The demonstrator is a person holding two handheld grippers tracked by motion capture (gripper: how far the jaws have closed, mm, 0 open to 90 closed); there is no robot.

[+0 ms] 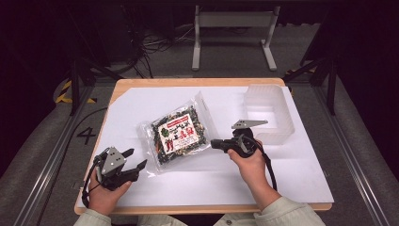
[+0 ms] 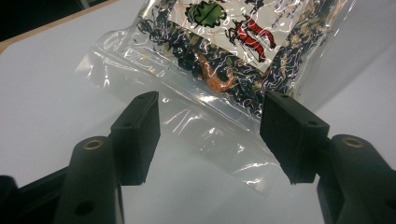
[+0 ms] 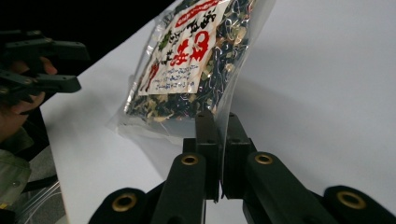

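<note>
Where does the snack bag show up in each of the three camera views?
High view: bag lies mid-table on the white sheet.
Left gripper view: top centre, its clear edge between the open jaws.
Right gripper view: upper centre, its edge pinched in the right tool.
Shared landmark: the bag's red-lettered label.

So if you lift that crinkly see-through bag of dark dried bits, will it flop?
Probably: the clear plastic bag of dark dried bits already bends where the right hand-held gripper pinches its edge. It looks light, since that thin edge carries it. The glossy film may slip.
</note>
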